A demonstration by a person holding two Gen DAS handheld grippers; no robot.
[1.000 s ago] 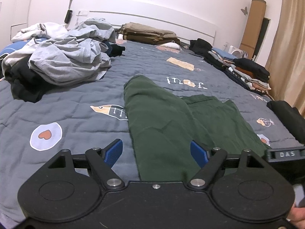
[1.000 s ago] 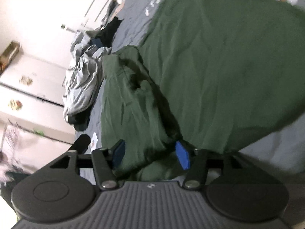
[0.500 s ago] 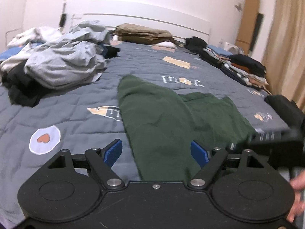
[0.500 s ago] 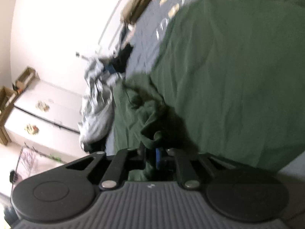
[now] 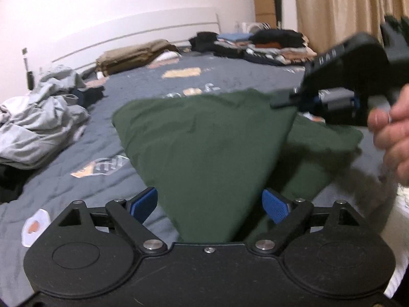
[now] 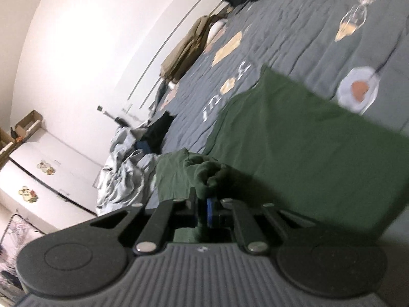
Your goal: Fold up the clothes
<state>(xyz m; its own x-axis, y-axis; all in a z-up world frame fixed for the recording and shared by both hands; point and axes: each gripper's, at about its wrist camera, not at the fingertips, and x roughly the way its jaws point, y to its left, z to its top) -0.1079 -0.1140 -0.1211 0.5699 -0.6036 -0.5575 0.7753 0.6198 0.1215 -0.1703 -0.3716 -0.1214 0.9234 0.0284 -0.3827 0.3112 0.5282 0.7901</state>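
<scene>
Folding is under way on the green garment (image 5: 204, 148): the right gripper (image 6: 203, 211) has its jaws pinched tight on a bunched bit of the cloth, and seen from the left wrist it holds one edge of the garment up off the bed (image 5: 230, 79), so a flap rises ahead and to the right of the left gripper (image 5: 209, 204). The left gripper's jaws are opening, wide apart, with the near end of the garment lying between the blue pads (image 5: 274, 206) but not pressed by them. By my reading the step in hand is carrying that lifted edge across to lay one part of the garment over the other. The next move calls for the right gripper to keep the cloth taut as it travels and set it down square on the layer below, while the left one either closes on the near end or pins it, so the bottom layer does not drag. The garment looks plain dark green, soft and limp, mostly smooth in front of the left gripper, crumpled just ahead of the right gripper's jaws. A hand (image 5: 393, 138) holds the right gripper.
</scene>
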